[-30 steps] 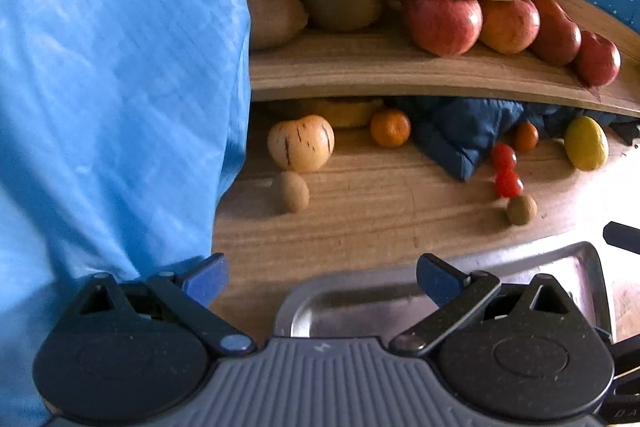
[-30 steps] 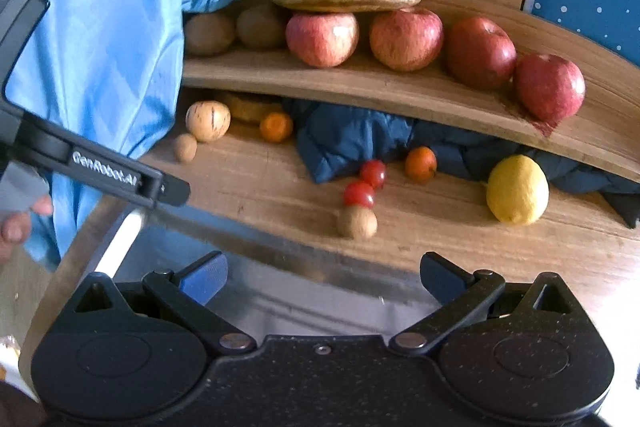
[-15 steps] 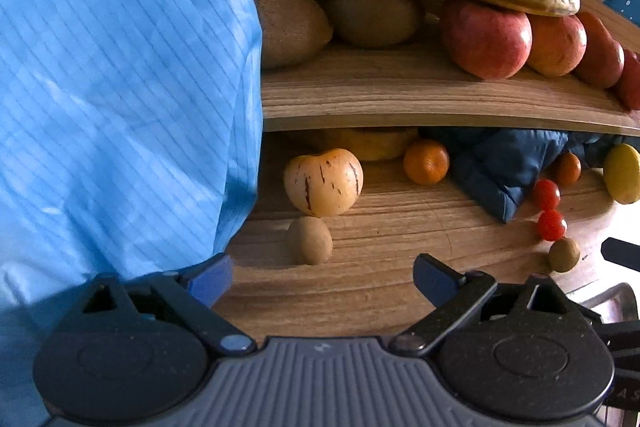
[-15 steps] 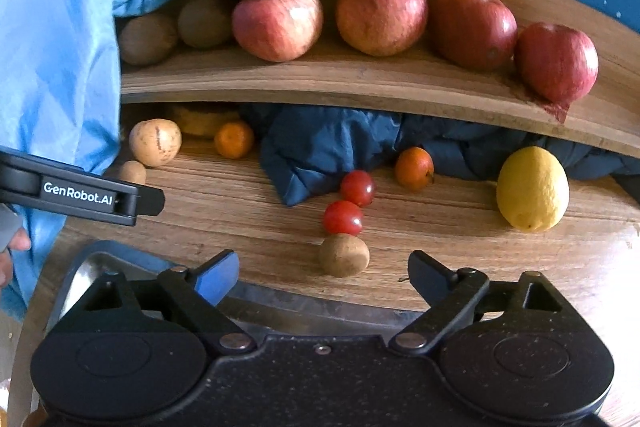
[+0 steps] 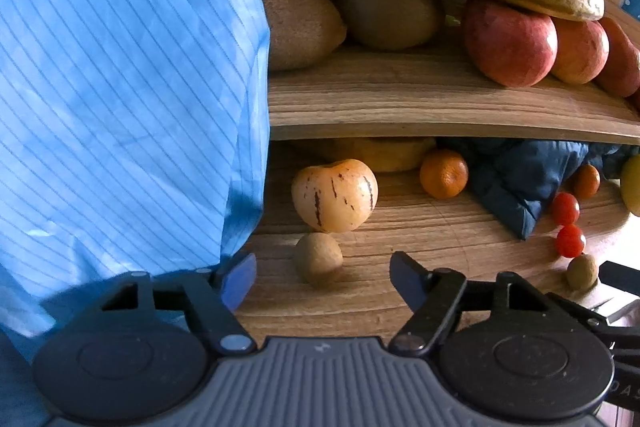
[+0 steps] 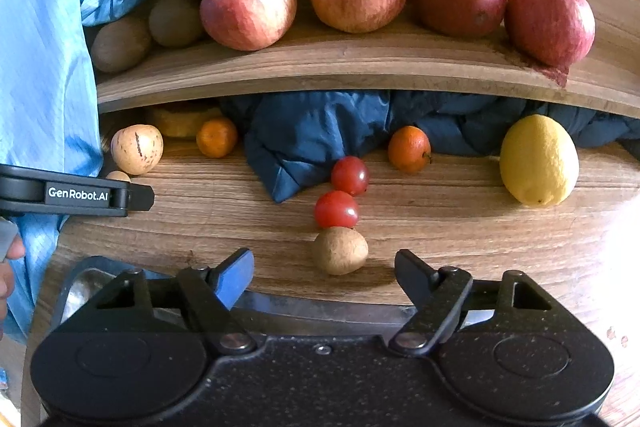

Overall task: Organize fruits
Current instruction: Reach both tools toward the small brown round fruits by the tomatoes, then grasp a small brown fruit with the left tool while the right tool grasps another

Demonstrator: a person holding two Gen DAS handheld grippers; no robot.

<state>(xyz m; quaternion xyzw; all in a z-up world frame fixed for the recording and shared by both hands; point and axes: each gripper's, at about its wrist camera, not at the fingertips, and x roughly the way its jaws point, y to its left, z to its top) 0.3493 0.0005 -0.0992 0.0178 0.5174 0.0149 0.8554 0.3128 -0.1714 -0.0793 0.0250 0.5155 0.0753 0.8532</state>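
Both grippers have moved closer; the left gripper (image 5: pixel 322 273) and the right gripper (image 6: pixel 324 267), fingers wide and empty, each frame a small brown fruit (image 5: pixel 318 258) at 12 o'clock.

four apples (image 6: pixel 248 11), two cherry tomatoes (image 6: pixel 336 209)

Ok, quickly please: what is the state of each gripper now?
Left gripper: open, holding nothing.
Right gripper: open, holding nothing.

Small brown fruit (image 6: pixel 340 250) on wood beside two cherry tomatoes (image 6: pixel 336 209).
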